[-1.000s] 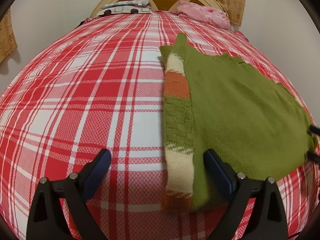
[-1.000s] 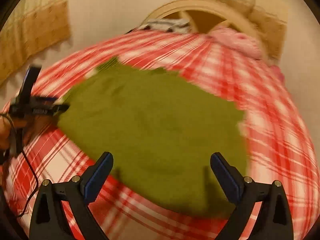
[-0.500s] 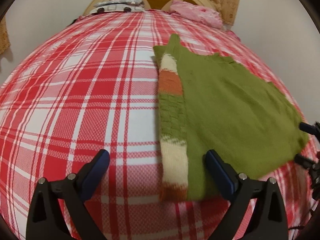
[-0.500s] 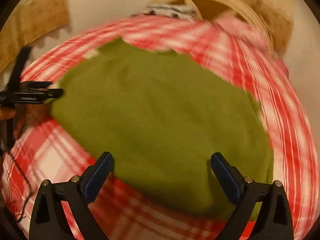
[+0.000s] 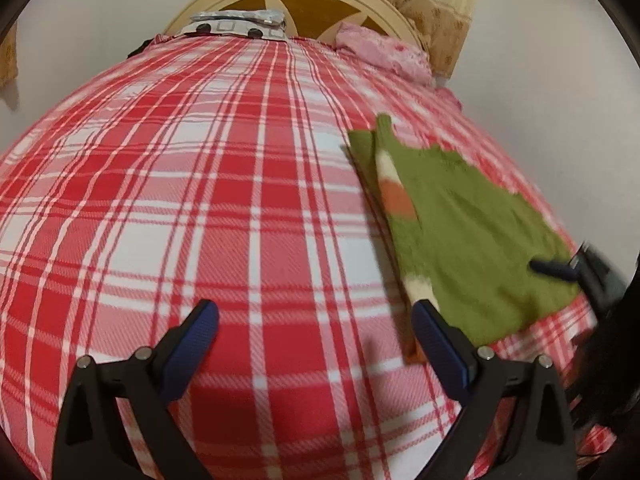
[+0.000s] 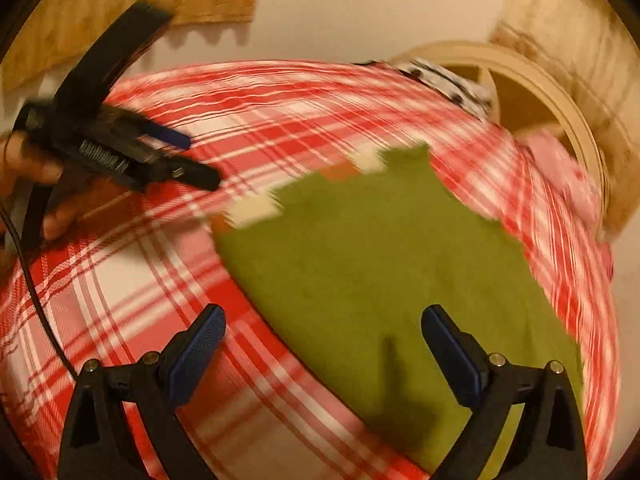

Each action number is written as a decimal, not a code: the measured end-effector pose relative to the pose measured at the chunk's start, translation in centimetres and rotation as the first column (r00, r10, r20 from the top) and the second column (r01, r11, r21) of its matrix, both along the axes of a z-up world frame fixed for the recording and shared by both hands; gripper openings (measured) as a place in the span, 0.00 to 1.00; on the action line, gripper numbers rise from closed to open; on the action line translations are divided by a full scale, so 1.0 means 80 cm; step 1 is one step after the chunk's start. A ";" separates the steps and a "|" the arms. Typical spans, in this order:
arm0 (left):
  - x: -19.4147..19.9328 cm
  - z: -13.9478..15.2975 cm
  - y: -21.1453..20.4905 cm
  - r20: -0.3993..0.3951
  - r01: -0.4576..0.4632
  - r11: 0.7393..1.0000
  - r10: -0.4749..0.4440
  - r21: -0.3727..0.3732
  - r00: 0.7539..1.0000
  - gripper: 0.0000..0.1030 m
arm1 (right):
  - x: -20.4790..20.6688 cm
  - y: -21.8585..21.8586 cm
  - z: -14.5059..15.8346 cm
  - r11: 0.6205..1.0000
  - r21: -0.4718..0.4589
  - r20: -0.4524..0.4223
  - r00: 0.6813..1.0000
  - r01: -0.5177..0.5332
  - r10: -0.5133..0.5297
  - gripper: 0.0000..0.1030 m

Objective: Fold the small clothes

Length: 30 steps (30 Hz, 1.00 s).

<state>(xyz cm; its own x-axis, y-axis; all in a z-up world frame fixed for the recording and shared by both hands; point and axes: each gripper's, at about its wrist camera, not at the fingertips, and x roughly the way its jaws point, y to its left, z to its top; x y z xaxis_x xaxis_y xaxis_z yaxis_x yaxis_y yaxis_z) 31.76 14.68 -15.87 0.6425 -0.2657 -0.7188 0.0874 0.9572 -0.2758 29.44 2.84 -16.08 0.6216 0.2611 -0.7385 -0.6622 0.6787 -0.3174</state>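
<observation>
Both grippers, left (image 5: 314, 344) and right (image 6: 322, 346), have fingers spread, holding nothing. I'd pinch the sweater's (image 6: 380, 264) near hem at both corners, then fold far evenly.

Warm, dim indoor light falls on both fisheye views, which bulge and darken at the rims; the right wrist view is badly motion-smeared, the left sharp except toward its right edge.

The right wrist view is smeared, so the bed cover (image 6: 132, 280) stripes and the far edge of the green sweater (image 6: 384, 264) look fuzzy. In the left wrist view, the right tongs (image 5: 560, 268) are blurry and cut off by the picture's edge.
</observation>
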 end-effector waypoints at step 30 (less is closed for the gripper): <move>0.215 -0.029 -0.035 -0.060 0.192 0.909 -0.230 -0.370 0.971 0.91 | 0.032 0.053 -0.032 0.999 -0.011 -0.010 0.999 -0.042 0.042 0.35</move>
